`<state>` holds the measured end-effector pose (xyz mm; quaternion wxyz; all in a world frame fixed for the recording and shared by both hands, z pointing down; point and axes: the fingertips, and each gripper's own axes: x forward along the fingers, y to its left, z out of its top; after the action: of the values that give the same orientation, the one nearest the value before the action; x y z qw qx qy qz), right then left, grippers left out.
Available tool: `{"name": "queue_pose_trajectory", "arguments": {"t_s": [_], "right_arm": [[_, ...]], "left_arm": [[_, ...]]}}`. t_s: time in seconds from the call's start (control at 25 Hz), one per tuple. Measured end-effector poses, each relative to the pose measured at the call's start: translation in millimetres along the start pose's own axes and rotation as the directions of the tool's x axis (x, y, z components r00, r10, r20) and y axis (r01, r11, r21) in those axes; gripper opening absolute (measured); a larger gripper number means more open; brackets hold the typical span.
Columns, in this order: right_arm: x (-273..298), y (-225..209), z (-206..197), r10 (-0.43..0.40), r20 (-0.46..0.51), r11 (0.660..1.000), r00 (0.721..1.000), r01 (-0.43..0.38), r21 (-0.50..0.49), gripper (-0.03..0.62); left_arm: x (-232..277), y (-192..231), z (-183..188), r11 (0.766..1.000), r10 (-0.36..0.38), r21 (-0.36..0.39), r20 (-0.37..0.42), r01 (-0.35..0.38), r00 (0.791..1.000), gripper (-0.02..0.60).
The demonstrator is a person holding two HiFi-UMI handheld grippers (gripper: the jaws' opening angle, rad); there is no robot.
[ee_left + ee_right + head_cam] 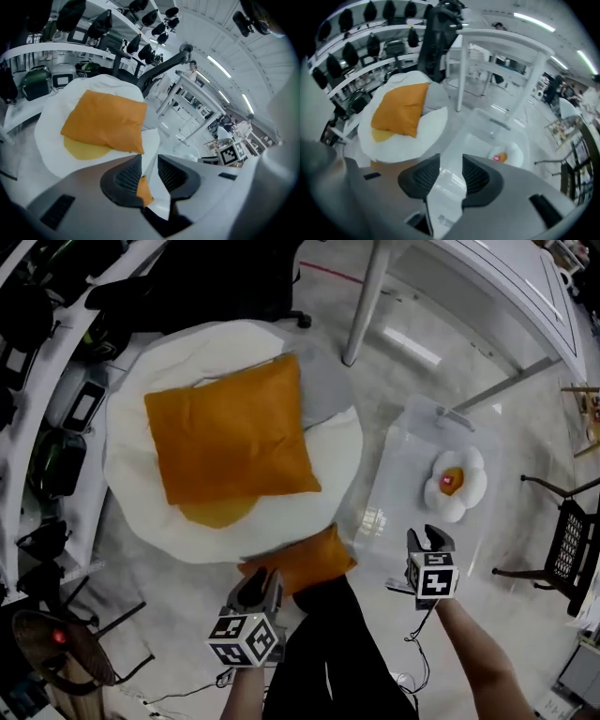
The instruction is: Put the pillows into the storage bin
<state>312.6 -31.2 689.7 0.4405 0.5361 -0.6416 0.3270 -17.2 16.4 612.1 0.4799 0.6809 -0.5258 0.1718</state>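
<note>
A small orange pillow [302, 561] lies at the near edge of a big white round pillow [150, 502]. My left gripper [255, 585] is shut on its corner, and orange cloth [143, 190] shows between the pads. A larger orange pillow [230, 432] rests on top of the white one. The clear storage bin [405, 432] stands on the floor to the right, with a small white flower-shaped pillow [455, 482] inside. My right gripper [429, 538] hovers at the bin's near edge, its jaws open and nothing between them [446, 168].
White table legs [366, 306] stand beyond the bin. A black wire chair [570, 542] is at the far right. Shelves with dark gear [47, 427] run along the left, and a fan [56, 643] sits at the lower left. My dark trouser leg [328, 643] is between the grippers.
</note>
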Motion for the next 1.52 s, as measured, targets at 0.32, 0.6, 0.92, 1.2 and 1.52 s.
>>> {"name": "queue_pose_trajectory", "arguments": {"t_s": [0.32, 0.6, 0.92, 1.2, 1.52], "right_arm": [[32.1, 190.7, 12.9, 0.359, -0.107, 0.78, 0.927, -0.361, -0.511, 0.167], [44.6, 313.0, -53.3, 0.443, -0.334, 0.45, 0.832, -0.528, -0.72, 0.184], [96.2, 392.1, -112.0, 0.345, -0.453, 0.075, 0.822, -0.505, -0.86, 0.21], [148.8, 410.6, -156.7, 0.182, -0.522, -0.195, 0.833, -0.49, -0.85, 0.276], [191.0, 413.5, -192.2, 0.067, -0.549, -0.196, 0.833, -0.528, -0.826, 0.31]], "left_arm": [[-38.1, 76.0, -34.7, 0.972, 0.166, -0.182, 0.074, -0.151, 0.983, 0.103], [-74.7, 139.8, -72.8, 0.914, 0.279, -0.339, 0.125, -0.224, 0.952, 0.103], [-107.2, 198.5, -134.0, 0.818, 0.394, -0.505, 0.142, -0.276, 0.908, 0.103], [-115.9, 225.9, -189.1, 0.717, 0.466, -0.644, 0.158, -0.267, 0.871, 0.103], [-106.9, 240.0, -235.0, 0.647, 0.506, -0.724, 0.17, -0.242, 0.845, 0.103]]}}
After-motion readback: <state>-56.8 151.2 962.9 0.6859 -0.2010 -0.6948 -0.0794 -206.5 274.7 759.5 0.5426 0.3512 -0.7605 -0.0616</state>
